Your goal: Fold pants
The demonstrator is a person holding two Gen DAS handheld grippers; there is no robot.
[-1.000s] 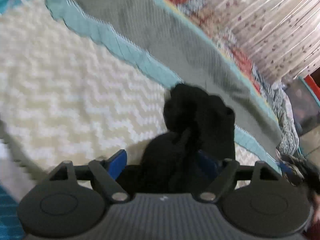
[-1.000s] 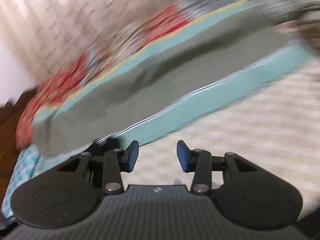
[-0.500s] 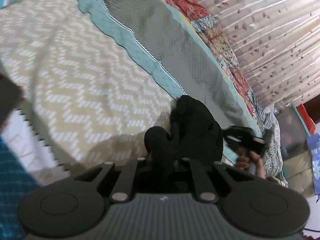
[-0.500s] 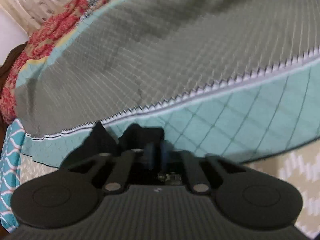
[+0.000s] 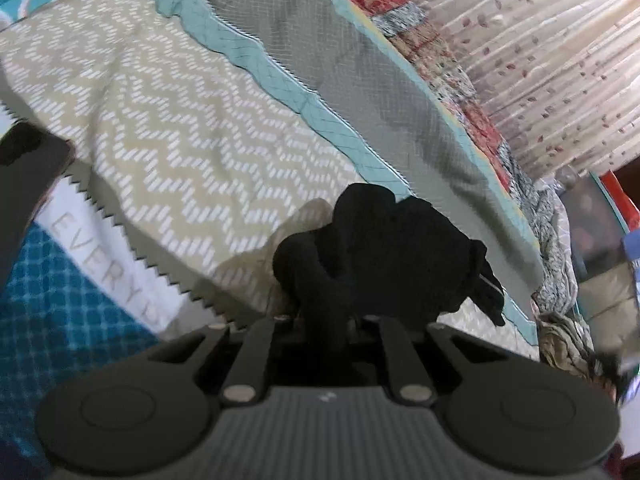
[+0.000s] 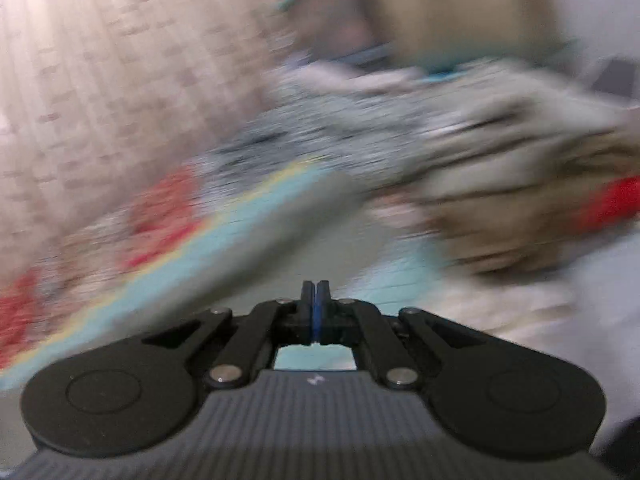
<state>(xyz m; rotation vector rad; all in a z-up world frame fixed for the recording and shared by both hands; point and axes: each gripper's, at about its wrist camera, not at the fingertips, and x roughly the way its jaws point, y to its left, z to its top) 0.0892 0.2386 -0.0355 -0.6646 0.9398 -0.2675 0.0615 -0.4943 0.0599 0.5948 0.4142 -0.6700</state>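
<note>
While the black pants [image 5: 384, 256] sit bunched in a dark heap on the bed, one gathered fold runs down into the left gripper [image 5: 326, 320], whose jaws are closed tight on that cloth; judged, the pinch is there to lift and shake the garment out before any fold.

Item, bed cover: the chevron-patterned quilt [image 5: 168, 120] lies under and beside the pants, with a teal border strip [image 5: 280, 76] and a grey quilted panel [image 5: 376, 80] beyond them.

Item, surroundings: a flowered curtain [image 5: 560, 60] hangs beyond the pants; crumpled laundry [image 5: 560, 336] lies close beside them, likely to crowd the spreading.

Item, right gripper [image 6: 315, 296]: jaws pressed together, blue pads meeting, no cloth seen between them. Its view is heavily blurred and the pants are not seen there.
</note>
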